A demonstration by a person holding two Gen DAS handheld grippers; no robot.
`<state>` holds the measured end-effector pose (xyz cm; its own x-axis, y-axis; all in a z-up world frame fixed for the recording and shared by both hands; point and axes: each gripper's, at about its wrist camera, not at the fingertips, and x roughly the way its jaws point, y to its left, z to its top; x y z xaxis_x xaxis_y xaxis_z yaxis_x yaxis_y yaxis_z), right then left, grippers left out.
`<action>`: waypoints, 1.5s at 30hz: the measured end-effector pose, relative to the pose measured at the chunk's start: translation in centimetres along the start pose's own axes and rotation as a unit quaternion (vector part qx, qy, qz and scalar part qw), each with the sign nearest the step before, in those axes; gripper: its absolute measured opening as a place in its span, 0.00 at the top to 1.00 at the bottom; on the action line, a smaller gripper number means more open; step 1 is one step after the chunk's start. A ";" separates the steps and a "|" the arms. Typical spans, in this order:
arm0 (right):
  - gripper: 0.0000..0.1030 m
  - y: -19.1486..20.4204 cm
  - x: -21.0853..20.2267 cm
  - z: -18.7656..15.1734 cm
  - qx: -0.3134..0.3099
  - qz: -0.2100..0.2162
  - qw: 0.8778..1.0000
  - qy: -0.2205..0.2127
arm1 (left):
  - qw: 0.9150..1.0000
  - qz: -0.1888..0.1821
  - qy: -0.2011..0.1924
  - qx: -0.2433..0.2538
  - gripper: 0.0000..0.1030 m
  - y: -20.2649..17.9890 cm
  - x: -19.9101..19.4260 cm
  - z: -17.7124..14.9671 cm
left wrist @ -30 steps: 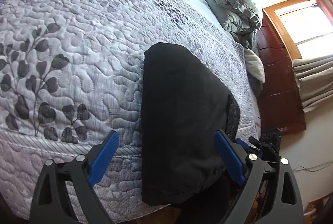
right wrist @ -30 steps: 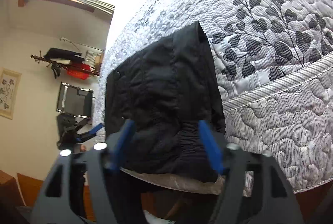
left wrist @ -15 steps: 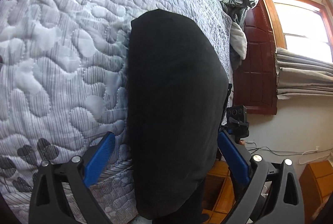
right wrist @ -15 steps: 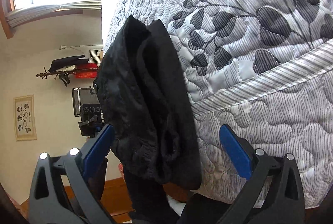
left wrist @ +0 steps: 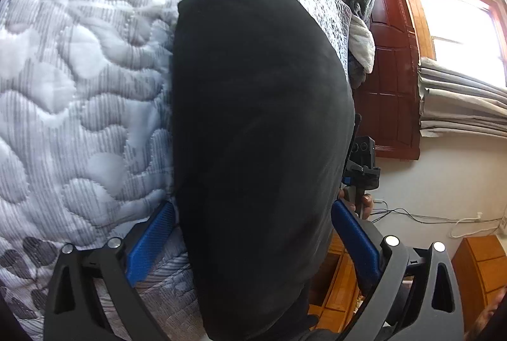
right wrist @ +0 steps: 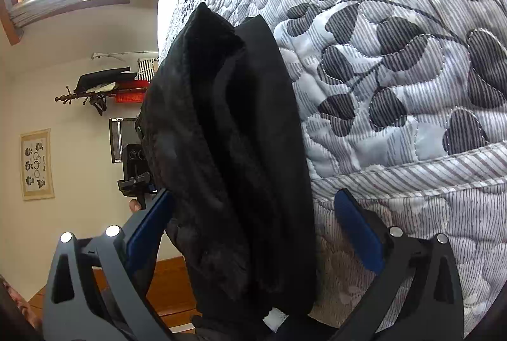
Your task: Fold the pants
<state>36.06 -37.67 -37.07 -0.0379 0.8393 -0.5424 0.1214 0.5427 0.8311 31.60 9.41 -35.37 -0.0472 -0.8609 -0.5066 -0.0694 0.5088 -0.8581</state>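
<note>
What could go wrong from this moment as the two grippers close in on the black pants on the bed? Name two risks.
1. The pants overhang the quilt's edge; a nudge could slide them off.
2. Both the left gripper and right gripper straddle thick bunched layers with open jaws, so closing may catch only some layers and undo the fold.

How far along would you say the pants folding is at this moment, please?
Done: the black pants lie doubled lengthwise on the quilted bedspread, one end hanging over the bed's edge. In hand: the left gripper and the right gripper straddle that hanging end with jaws open, not yet gripping. Left: gripping it and folding it up onto the bed.
</note>
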 end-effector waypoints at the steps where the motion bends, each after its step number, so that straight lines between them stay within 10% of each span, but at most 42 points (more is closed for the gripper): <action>1: 0.02 0.1 0.3 0.1 0.001 0.002 1.000 0.000 | 1.000 -0.001 0.008 0.003 0.04 -0.2 0.7 0.0; 8: 0.05 2.5 3.6 0.0 -0.042 0.006 0.999 0.011 | 0.999 0.026 -0.020 0.004 0.11 -1.0 1.6 -0.3; 11: 0.40 2.4 3.5 -0.4 -0.041 0.018 0.999 -0.002 | 0.999 0.035 -0.033 0.002 0.30 -0.8 0.9 -1.0; 14: 0.53 3.2 3.2 -1.0 -0.051 0.018 0.998 -0.009 | 0.998 0.034 -0.049 0.015 0.46 -1.3 0.5 -1.5; 23: 0.60 9.1 2.6 -0.9 -0.085 0.020 0.996 -0.018 | 0.995 0.060 -0.076 0.035 0.58 -4.0 -1.5 -1.6; 45: 0.60 20.4 14.4 22.1 -0.124 -0.026 0.992 0.025 | 0.989 0.091 -0.110 -0.030 0.58 1.7 -13.0 16.6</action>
<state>59.89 -15.28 -30.60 -0.0882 0.8070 -0.5840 -0.1302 0.5719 0.8100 48.59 21.42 -31.65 0.1539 -0.7316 -0.6641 -0.1385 0.6495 -0.7476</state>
